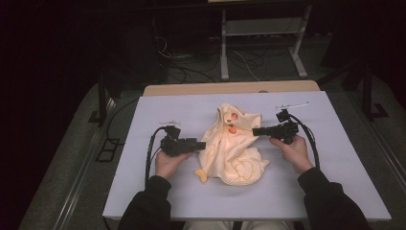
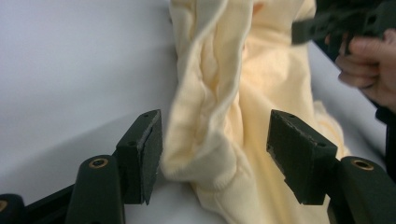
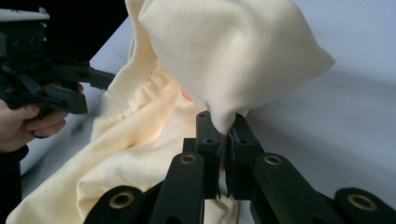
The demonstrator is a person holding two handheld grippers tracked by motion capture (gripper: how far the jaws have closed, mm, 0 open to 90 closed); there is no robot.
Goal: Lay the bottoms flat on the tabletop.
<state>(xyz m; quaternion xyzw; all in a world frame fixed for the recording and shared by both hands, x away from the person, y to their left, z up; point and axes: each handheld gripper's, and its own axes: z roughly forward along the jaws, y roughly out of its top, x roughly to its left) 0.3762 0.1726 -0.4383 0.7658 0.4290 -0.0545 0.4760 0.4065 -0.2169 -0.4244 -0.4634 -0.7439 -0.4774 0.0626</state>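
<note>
A cream-yellow garment [image 1: 234, 153] with orange details [image 1: 233, 117] lies crumpled mid-table. My left gripper [image 1: 203, 143] reaches its left edge, pointing right. In the left gripper view the gripper [image 2: 215, 158] is open, and a fold of the garment [image 2: 261, 84] lies between the jaws with a gap on the right pad's [image 2: 299, 154] side. My right gripper [image 1: 254, 131] points left at the garment's upper right. In the right gripper view this gripper [image 3: 223, 135] is shut on a pinch of the cloth [image 3: 233, 51], which rises lifted above the jaws.
The garment rests on a pale lavender sheet [image 1: 158, 191] over a wooden table [image 1: 230, 88]. Behind the table stand a metal frame [image 1: 258, 48] and loose cables on a dark floor. Bare sheet lies to the left, right and front of the garment.
</note>
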